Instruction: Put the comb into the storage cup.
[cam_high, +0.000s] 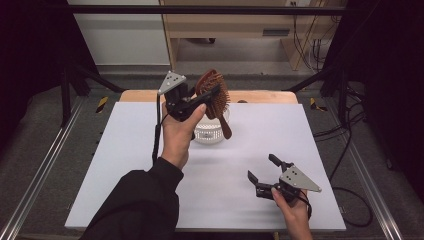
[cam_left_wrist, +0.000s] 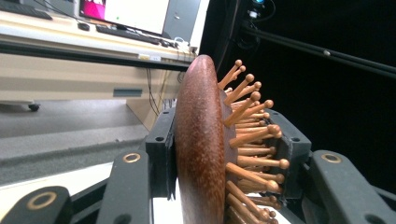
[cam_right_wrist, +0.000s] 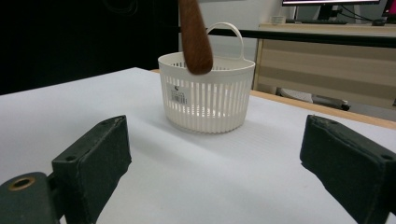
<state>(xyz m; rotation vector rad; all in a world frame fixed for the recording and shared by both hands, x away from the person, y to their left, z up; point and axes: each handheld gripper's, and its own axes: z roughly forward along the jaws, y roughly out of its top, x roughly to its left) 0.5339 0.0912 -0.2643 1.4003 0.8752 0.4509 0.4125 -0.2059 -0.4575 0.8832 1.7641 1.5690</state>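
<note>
A brown wooden hairbrush with wooden pins is held up in the air by my left gripper, which is shut on its head. In the left gripper view the brush head stands edge-on between the two pads. The brush handle hangs down in front of a small white slotted basket with a loop handle; in the right gripper view the handle tip hangs before the basket. My right gripper rests low at the front right, open, nothing between its jaws.
A white sheet covers a wooden table. Black frame bars stand at the back corners, and cables lie on the floor to the right. A desk with a monitor stands beyond the table.
</note>
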